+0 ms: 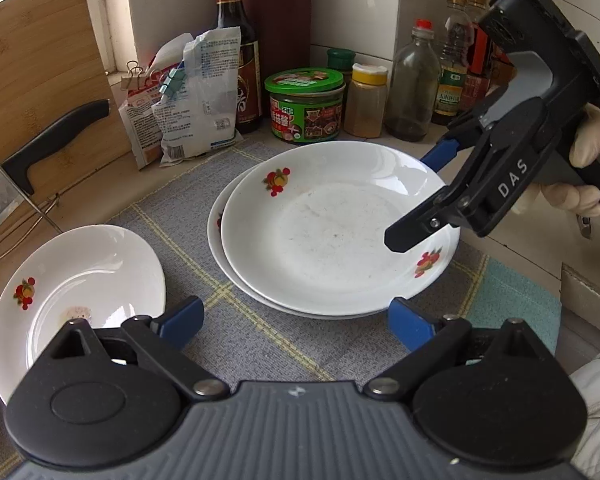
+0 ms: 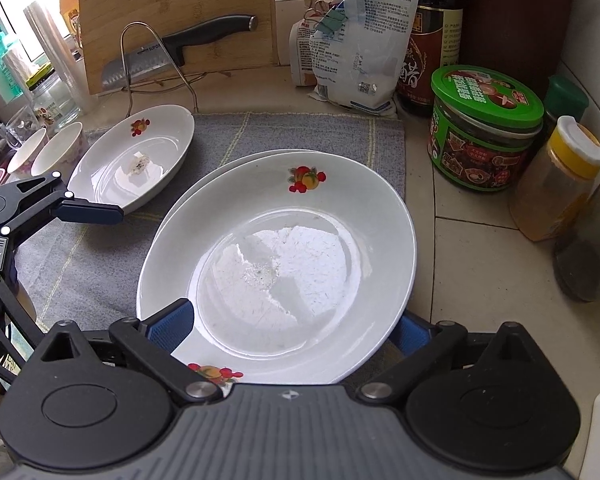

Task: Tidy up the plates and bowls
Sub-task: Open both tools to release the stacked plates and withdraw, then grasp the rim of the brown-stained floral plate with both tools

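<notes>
Stack (image 1: 332,240): two white plates with fruit prints, one on the other, in the centre of the left wrist view, on a grey checked mat (image 1: 240,344).
Single plate (image 1: 76,292): lower left of the left wrist view, on the same mat, well apart from the stack; one edge looks lifted (a small white scrap lies in it in the right wrist view).
Bowls (image 2: 46,152): two small ones at the left edge of the right wrist view, beside the single plate.
Right gripper (image 2: 296,328): jaws stand wide, one blue pad on each side of the near rim of the stack; the pads do not press on it.
Left gripper (image 1: 296,320): bottom of its own view, jaws wide apart, only mat between them, near the stack but not touching.
Hand (image 1: 588,164): gloved, right edge of the left wrist view, around the right gripper's handle.
Jar (image 1: 306,106): green lid, behind the stack among bottles.
Knife (image 2: 180,50): upper left of the right wrist view, before a wooden board.
</notes>
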A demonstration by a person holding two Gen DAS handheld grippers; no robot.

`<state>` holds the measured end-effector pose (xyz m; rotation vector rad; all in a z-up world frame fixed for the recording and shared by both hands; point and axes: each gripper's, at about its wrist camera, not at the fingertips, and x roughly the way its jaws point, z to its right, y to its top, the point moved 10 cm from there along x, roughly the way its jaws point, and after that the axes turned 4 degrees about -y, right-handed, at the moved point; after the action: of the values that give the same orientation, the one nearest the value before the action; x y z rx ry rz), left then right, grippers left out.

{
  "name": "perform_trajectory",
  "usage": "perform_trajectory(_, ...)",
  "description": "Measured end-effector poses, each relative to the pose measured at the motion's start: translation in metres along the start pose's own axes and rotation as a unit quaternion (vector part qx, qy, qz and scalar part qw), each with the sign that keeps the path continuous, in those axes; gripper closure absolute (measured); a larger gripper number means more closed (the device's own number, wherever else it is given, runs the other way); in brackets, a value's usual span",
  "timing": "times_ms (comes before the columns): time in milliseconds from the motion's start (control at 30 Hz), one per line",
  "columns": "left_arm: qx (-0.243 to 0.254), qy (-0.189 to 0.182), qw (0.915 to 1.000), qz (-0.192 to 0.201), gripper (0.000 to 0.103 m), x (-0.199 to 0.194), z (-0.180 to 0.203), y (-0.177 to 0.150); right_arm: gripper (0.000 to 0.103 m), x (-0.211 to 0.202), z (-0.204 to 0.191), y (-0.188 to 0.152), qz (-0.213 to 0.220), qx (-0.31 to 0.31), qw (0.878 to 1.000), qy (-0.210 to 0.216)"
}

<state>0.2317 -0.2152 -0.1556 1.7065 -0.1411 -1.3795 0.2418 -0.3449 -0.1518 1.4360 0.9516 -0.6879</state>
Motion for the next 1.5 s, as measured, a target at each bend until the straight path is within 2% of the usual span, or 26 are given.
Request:
perform_trajectory(100, -0.021, 0.015, 0.9996, 0.012, 0.004, -0.008, -0.004, 0.001, 0.000, 0.002, 0.001, -0.003, 0.000, -0.006, 1.000, -0.013)
perform_trajectory(300, -0.070, 0.075, 0.9942, 0.032, 0.004, -0.025, -0.020, 0.000, 0.000, -0.009, -0.003, 0.007, 0.042, -0.063, 0.995, -0.066)
perform_trajectory(467, -0.135, 0.134, 0.9812, 0.030, 0.004, -0.036, -0.040, -0.011, 0.000, -0.015, -0.019, 0.018, 0.075, -0.094, 0.991, -0.050)
perform_trajectory(600, -0.182, 0.180, 0.9665, 0.022, 0.004, -0.047, -0.056, -0.030, 0.000, -0.010, -0.036, 0.025, 0.081, -0.115, 0.990, -0.023)
perform_trajectory(700, -0.203, 0.210, 0.9565, 0.001, 0.003, -0.051, -0.069, -0.051, 0.000, -0.008, -0.049, 0.030, 0.086, -0.133, 0.987, 0.001)
perform_trajectory(833, -0.218, 0.223, 0.9498, -0.024, 0.003, -0.048, -0.088, -0.076, 0.000, -0.002, -0.066, 0.039, 0.088, -0.146, 0.985, 0.012)
perform_trajectory(1033, -0.199, 0.217, 0.9553, -0.026, 0.003, -0.032, -0.111, -0.086, 0.000, 0.012, -0.089, 0.046, 0.078, -0.147, 0.986, 0.014)
perform_trajectory(1200, -0.195, 0.194, 0.9613, -0.019, 0.003, -0.019, -0.125, -0.084, 0.000, 0.021, -0.107, 0.055, 0.069, -0.156, 0.985, 0.010)
perform_trajectory(1400, -0.181, 0.170, 0.9685, 0.001, 0.000, -0.010, -0.135, -0.078, 0.000, 0.041, -0.121, 0.073, 0.055, -0.159, 0.986, 0.010)
perform_trajectory(1500, -0.178, 0.170, 0.9692, 0.011, 0.001, -0.009, -0.138, -0.076, 0.000, 0.056, -0.128, 0.081, 0.041, -0.164, 0.985, 0.022)
